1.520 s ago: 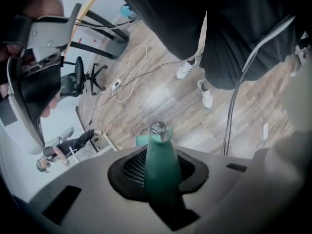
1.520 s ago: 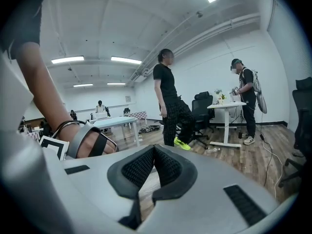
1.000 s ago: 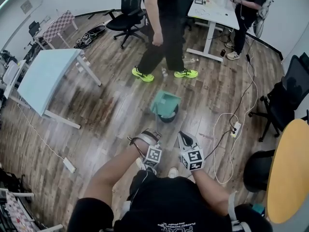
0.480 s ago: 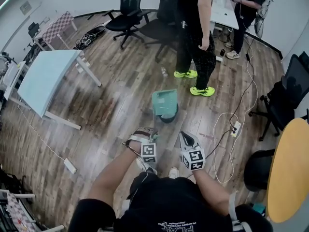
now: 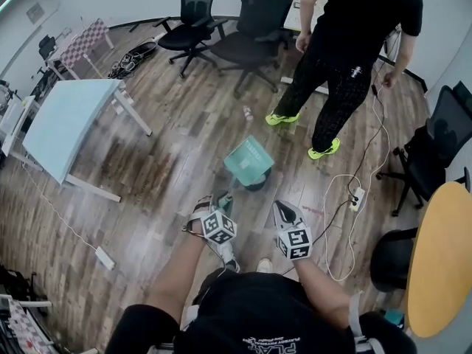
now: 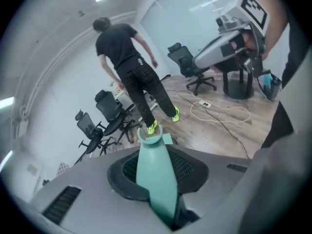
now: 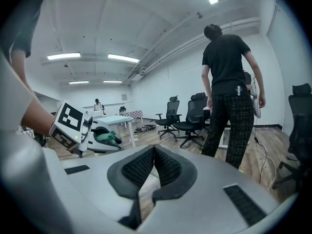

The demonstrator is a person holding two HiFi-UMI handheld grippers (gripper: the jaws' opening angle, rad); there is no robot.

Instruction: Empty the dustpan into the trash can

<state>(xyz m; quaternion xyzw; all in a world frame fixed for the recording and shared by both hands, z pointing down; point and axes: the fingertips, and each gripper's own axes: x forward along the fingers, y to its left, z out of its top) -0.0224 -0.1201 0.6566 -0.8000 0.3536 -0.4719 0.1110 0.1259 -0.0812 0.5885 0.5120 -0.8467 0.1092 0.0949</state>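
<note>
The left gripper [image 5: 223, 201] clamps the teal dustpan [image 5: 248, 161] by its handle, tipped over the trash can [image 5: 259, 182] ahead; emptying seems underway; right gripper [image 5: 283, 209] closed, empty

We see a person [image 5: 346, 57] in black, with yellow-green shoes [image 5: 323, 151], at far right on the wood floor [image 5: 169, 161]. Two black chairs [image 5: 254, 32] stand at the far side and a pale blue table [image 5: 70, 120] at left. A power strip [image 5: 359, 195] with a white cable lies at right, near a round yellow table [image 5: 442, 264].
</note>
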